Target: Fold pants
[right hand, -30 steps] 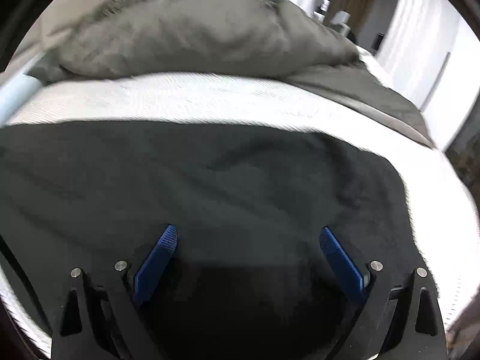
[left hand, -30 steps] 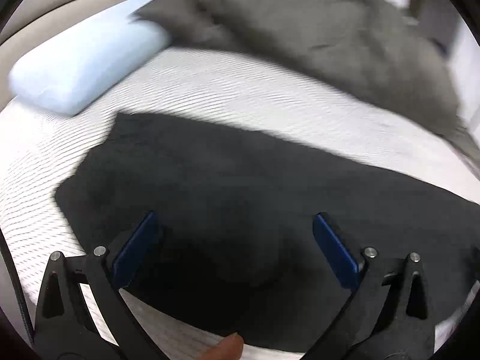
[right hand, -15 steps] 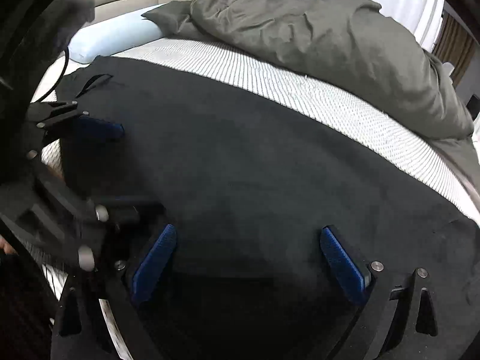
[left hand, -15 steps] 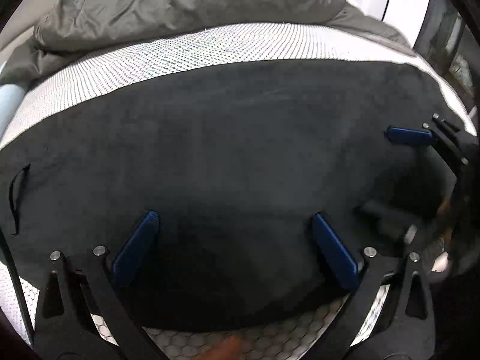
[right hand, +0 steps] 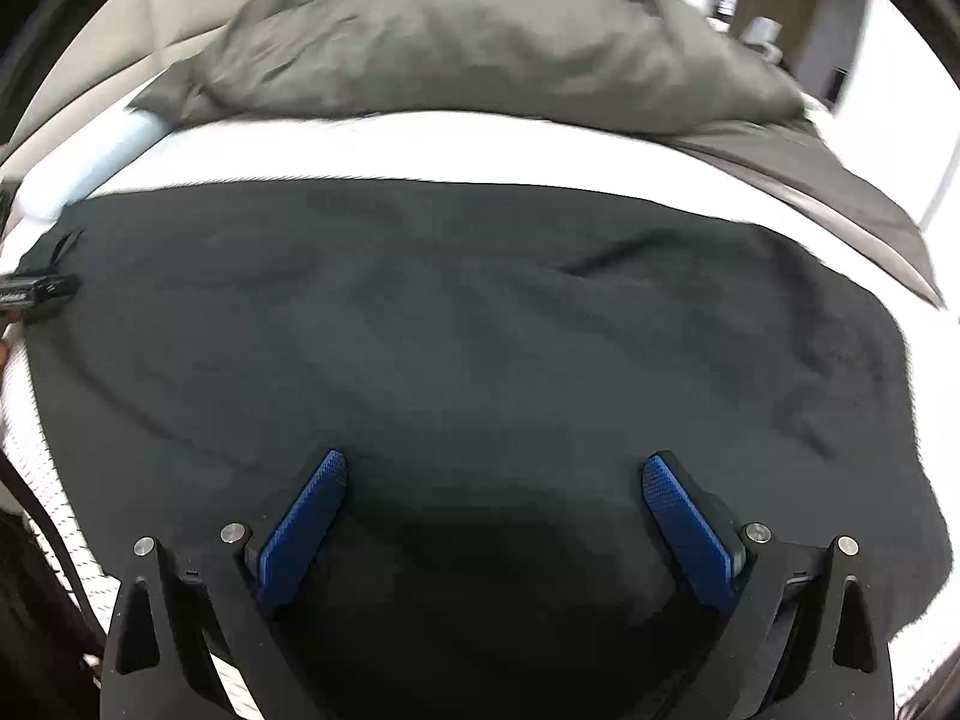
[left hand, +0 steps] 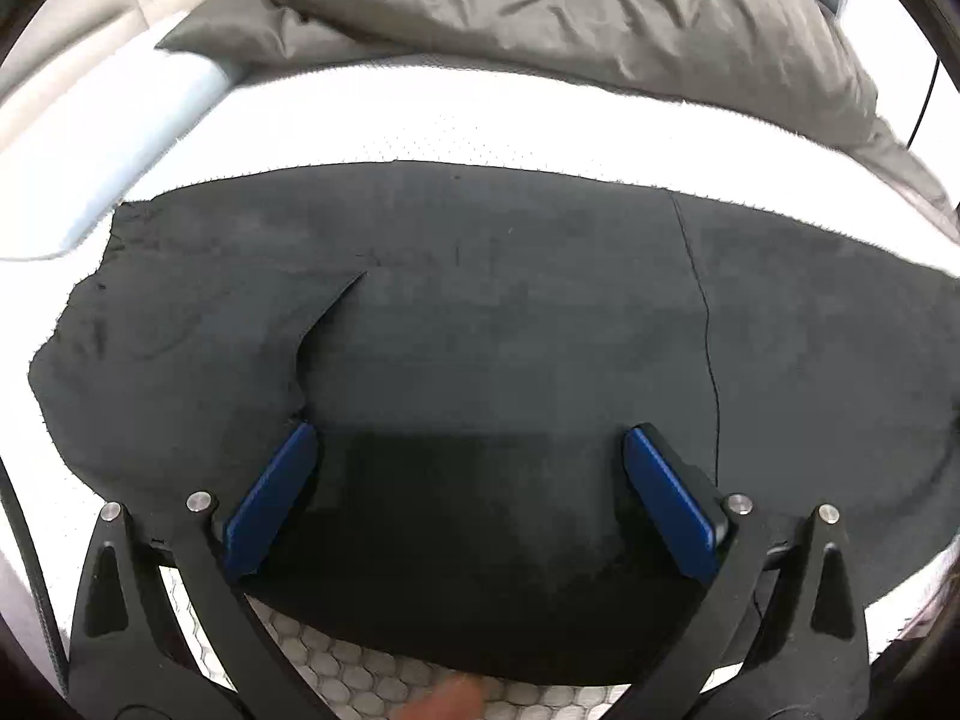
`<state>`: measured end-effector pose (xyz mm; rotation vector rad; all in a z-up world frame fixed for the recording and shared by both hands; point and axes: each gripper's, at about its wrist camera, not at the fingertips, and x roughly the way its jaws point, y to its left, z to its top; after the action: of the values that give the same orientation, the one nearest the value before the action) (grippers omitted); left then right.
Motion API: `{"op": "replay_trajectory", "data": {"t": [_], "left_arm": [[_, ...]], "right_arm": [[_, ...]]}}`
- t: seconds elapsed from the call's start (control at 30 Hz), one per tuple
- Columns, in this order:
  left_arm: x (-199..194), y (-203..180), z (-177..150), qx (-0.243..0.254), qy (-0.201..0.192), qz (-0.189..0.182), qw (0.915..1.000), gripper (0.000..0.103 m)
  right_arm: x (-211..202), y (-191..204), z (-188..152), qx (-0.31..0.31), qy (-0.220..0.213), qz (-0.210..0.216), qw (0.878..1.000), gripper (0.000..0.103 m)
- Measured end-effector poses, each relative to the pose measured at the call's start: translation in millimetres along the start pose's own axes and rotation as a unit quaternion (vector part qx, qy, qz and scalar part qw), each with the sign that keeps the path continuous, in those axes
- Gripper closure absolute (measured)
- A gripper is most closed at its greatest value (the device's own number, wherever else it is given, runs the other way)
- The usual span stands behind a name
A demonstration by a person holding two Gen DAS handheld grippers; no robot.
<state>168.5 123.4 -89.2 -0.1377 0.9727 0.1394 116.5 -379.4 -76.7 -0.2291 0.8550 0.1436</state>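
Since half a second ago the left gripper (left hand: pixel 468 468) has swung back to face the pants (left hand: pixel 510 330) squarely, and the right gripper (right hand: pixel 489 498) likewise; both sets of jaws are spread, holding nothing. Dark pants lie flat on the white mattress (left hand: pixel 480 132) before the grey duvet (left hand: pixel 570 6); one lengthwise fold seems done, though blur makes that uncertain; crosswise folds remain.

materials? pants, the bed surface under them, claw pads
Pants: dark matte fabric, soft, faintly fuzzy surface, likely fleece or brushed knit. Mattress: white knit cover with a honeycomb mesh pattern. Left claw pads: blue, seemingly rubber. Right claw pads show a fine grip texture.
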Motion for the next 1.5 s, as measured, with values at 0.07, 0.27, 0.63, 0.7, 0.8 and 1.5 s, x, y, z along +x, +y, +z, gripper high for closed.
{"op": "replay_trajectory", "data": {"t": [0.07,0.27,0.63,0.7,0.8,1.5], "left_arm": [[-4.3,3.7,-2.9,-0.001,0.000,-0.005,1.0000,0.001],[-33.2,-29.1,-10.7,0.022,-0.030,-0.003,0.9993,0.001],[2.6,-108.8,17.1,0.093,-0.019,0.010,0.9954,0.001],[12.4,-109.5,19.8,0.093,-0.011,0.018,0.9955,0.001],[20.5,-96.7,21.6,0.083,-0.007,0.024,0.9962,0.001],[-55.6,-162.1,-15.7,0.098,-0.040,-0.115,0.9877,0.000]], "right_arm": [[-3.5,-15.8,-2.3,0.014,-0.008,-0.005,1.000,0.003],[-32.3,-47.8,0.4,0.074,-0.060,-0.050,0.994,0.003],[23.2,-102.4,70.9,0.097,-0.027,-0.126,0.987,0.024],[45.4,-107.8,74.8,0.077,0.007,-0.154,0.985,0.036],[52.6,-129.3,67.3,0.115,0.016,-0.176,0.978,0.044],[-77.3,-165.1,-85.0,0.373,-0.110,0.025,0.921,0.006]]}}
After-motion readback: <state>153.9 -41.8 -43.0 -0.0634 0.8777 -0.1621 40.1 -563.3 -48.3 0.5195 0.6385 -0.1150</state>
